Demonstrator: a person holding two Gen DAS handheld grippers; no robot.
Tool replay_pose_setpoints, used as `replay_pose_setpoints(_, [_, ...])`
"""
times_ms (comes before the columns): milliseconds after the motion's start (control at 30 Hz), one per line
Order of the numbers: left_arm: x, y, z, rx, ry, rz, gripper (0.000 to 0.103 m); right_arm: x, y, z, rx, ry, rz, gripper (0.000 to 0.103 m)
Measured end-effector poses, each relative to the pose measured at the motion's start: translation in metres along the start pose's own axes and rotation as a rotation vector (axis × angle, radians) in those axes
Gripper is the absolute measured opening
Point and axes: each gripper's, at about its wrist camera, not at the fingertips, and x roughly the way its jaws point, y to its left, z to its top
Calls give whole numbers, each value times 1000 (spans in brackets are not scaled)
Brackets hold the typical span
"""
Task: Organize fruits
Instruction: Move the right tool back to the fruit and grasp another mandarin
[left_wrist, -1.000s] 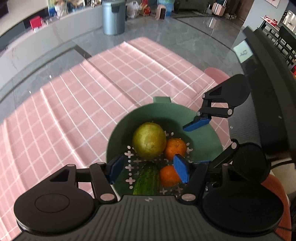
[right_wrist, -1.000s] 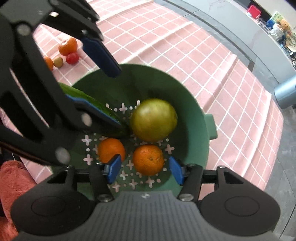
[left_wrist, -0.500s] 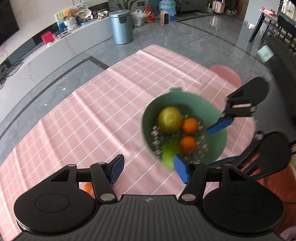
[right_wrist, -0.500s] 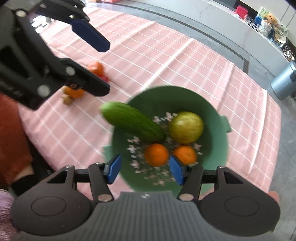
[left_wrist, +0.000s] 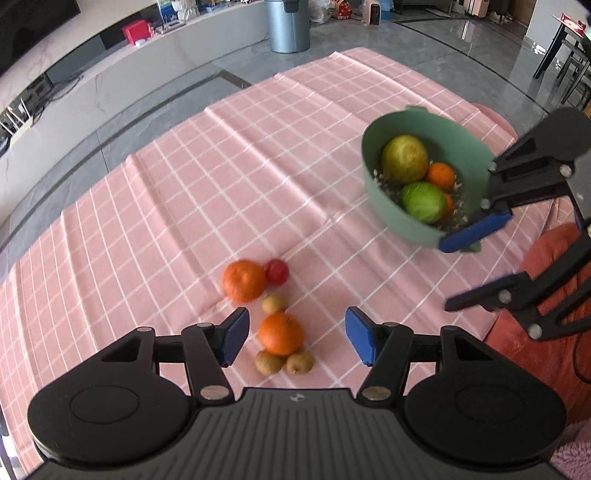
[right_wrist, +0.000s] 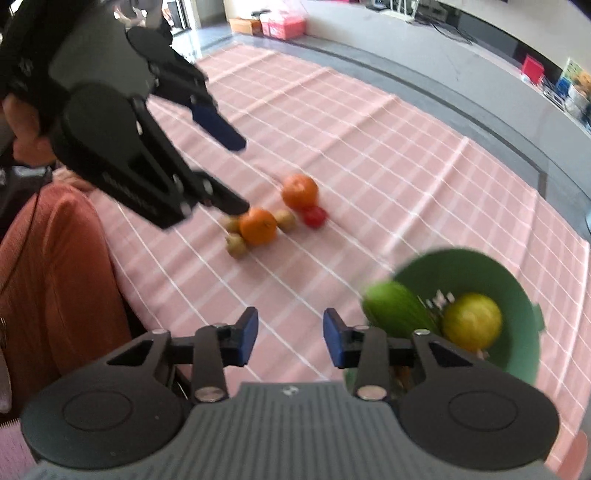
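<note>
Left wrist view: a worktop under a pink checked cloth (left_wrist: 229, 177) runs to its far edge against grey floor, with broad bare cloth between a loose fruit cluster and a green bowl (left_wrist: 399, 218) at right. The left tool (left_wrist: 295, 338) tilts steeply down, jaws wide and empty, with an orange (left_wrist: 281, 332) on the cloth between them; another orange (left_wrist: 243, 280), a red fruit (left_wrist: 276, 271) and small brown fruits lie beside it. Right wrist view: the right tool (right_wrist: 290, 338) hangs over bare cloth near the worktop's near edge, its jaws closing on nothing, the bowl (right_wrist: 517, 295) at lower right holding a yellow-green fruit (right_wrist: 472, 320) and a cucumber (right_wrist: 397, 306)
</note>
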Motion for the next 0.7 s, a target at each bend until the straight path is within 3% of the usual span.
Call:
replay_pose_setpoints(67, [1, 6, -8, 8, 7, 10, 71, 11, 5, 10, 6, -6, 4, 28])
replay_pose_setpoints(333, [17, 27, -33, 30, 18, 63, 68, 68, 12, 34, 44, 20, 5, 28])
replay_pose_setpoints(700, [44, 55, -48, -1, 49, 51, 68, 135, -4, 65, 272, 82, 58, 30])
